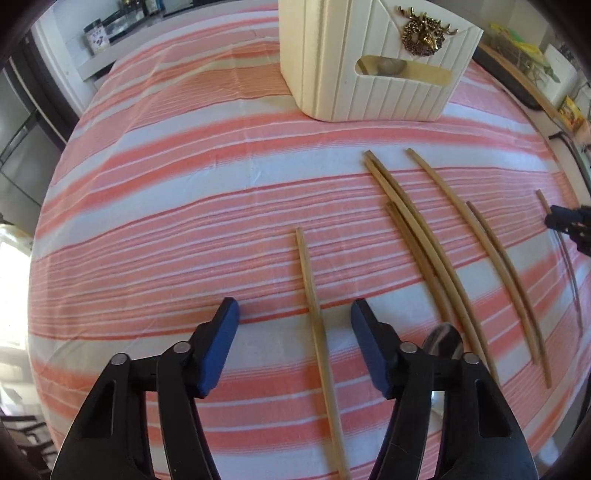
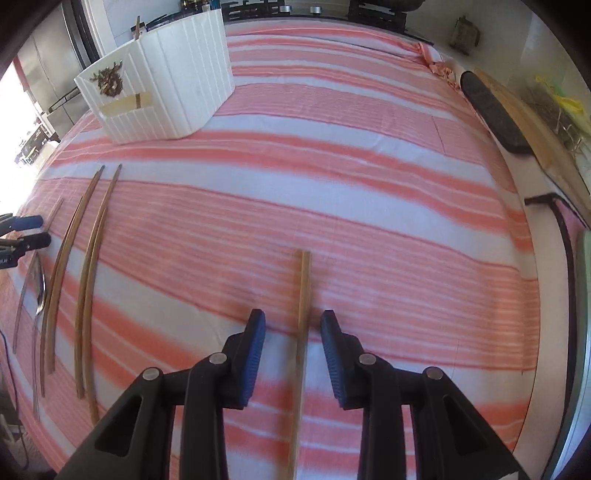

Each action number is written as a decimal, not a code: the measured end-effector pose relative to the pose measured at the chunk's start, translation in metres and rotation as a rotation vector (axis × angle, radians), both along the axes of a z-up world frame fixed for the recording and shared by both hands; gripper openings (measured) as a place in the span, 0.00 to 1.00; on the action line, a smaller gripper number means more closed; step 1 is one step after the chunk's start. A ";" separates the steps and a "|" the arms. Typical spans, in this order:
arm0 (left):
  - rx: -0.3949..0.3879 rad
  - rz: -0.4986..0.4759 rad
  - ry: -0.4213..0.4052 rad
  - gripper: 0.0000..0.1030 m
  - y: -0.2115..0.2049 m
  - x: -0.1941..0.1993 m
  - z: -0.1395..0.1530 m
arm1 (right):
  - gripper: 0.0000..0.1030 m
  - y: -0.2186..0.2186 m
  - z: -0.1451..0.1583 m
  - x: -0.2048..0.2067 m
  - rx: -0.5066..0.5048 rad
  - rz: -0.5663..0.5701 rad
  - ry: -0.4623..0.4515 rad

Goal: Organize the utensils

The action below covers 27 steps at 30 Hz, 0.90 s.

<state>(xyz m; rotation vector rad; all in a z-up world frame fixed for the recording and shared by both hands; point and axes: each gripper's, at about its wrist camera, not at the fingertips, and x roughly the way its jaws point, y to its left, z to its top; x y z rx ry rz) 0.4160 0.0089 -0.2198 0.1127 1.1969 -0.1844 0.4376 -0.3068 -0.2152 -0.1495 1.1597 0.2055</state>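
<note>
Left gripper (image 1: pixel 294 312) points down at the striped cloth (image 1: pixel 166 206) with its jaws apart, released. One chopstick (image 1: pixel 312 295) lies on the cloth in the gap between the blue pads (image 1: pixel 221 332); neither pad touches it. Beyond the gripper, up and to its right, stands the cream holder (image 1: pixel 354 59), upright, with a brass ornament (image 1: pixel 424 35) on its face. To the right of the gripper lies a loose row of further chopsticks (image 1: pixel 424 236), roughly parallel, some touching in pairs. A metal spoon (image 1: pixel 443 341) shows just behind the gripper's right finger, partly hidden.

Right gripper (image 2: pixel 292 321) also points down at the cloth, jaws parted more narrowly, likewise released. A single chopstick (image 2: pixel 303 314) lies between its pads, nearer the right pad; contact cannot be confirmed, and the stick rests flat on the cloth. Well to this gripper's left lie the other sticks, with the left gripper's tips at the frame edge. The holder stands far ahead and to the left. A dark board (image 2: pixel 491 110) lies off the cloth, far right.
</note>
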 end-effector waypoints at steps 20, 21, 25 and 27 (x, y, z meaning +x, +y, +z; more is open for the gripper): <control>-0.302 -0.009 -0.398 0.04 0.042 -0.085 0.156 | 0.06 -0.014 0.166 -0.099 0.211 0.042 -0.407; -0.308 -0.006 -0.421 0.04 0.045 -0.088 0.165 | 0.06 -0.014 0.174 -0.101 0.217 0.040 -0.429; -0.337 0.008 -0.494 0.04 0.054 -0.077 0.193 | 0.06 -0.010 0.204 -0.102 0.249 0.018 -0.538; -0.334 0.010 -0.525 0.04 0.054 -0.069 0.210 | 0.06 -0.006 0.220 -0.095 0.251 0.019 -0.591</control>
